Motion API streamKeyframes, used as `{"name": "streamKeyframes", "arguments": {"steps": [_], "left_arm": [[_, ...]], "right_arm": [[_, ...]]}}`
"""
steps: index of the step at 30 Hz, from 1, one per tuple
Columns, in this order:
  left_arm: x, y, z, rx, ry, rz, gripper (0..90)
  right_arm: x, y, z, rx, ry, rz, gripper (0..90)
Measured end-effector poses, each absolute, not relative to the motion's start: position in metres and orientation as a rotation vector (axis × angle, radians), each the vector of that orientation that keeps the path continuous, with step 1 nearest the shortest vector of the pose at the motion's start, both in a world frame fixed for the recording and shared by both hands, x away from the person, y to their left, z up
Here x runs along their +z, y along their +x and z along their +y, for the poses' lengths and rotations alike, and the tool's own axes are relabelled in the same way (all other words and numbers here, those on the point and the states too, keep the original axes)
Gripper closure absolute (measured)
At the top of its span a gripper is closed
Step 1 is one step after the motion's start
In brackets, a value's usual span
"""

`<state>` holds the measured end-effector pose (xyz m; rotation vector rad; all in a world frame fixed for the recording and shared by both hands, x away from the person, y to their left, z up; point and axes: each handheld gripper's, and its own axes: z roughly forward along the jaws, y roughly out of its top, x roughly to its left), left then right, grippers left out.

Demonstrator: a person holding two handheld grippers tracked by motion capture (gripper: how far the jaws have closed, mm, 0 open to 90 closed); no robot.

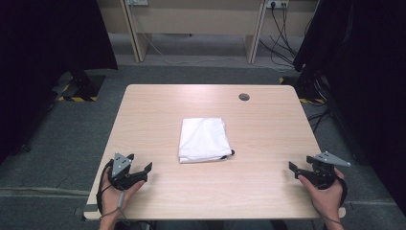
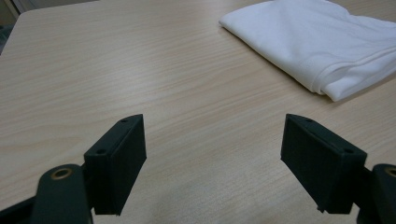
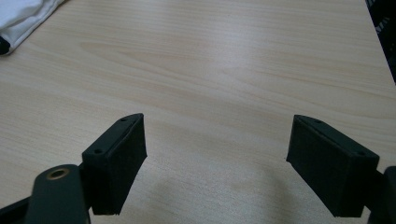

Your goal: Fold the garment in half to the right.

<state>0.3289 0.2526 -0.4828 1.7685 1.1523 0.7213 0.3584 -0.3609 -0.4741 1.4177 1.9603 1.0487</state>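
So there's a folded white cloth (image 1: 204, 140) lying flat in the middle of the light wood table (image 1: 268, 134), a bit nearer the person's edge than the far one. It's folded into a rough rectangle, long side running away from the person, and there's a little dark bit poking out at its near right corner; can't tell what that is.

The left gripper (image 1: 140, 171) sits at the near left corner of the table, held in the person's left hand (image 1: 115, 191), and its jaws point in toward the middle. They're spread wide, nothing between them, just bare wood underneath. The cloth is ahead and to the right of it, near but clearly apart. In the left gripper view the cloth (image 2: 322, 46) shows up at the top right, past the right jaw, with the stacked folded edges facing the camera.

The right gripper (image 1: 295, 170) is over at the near right corner in the right hand (image 1: 325, 191), jaws pointing left toward the centre. Same deal: wide open and holding nothing. The cloth is further off on this side. In the right gripper view only a corner of the cloth (image 3: 23, 16) peeks in at the top left.

Both grippers are low over the table, with the cloth sitting between them and a bit farther out.
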Motion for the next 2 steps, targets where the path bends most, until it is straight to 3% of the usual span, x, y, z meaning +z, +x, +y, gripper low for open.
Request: {"name": "streamKeyframes", "arguments": {"steps": [2], "left_arm": [[-0.4828, 0.3287, 0.2519, 0.724, 1.773, 1.149, 21.9]], "right_arm": [[-0.4741, 0.3586, -0.3608, 1.043, 1.42, 1.961, 19.7]]}}
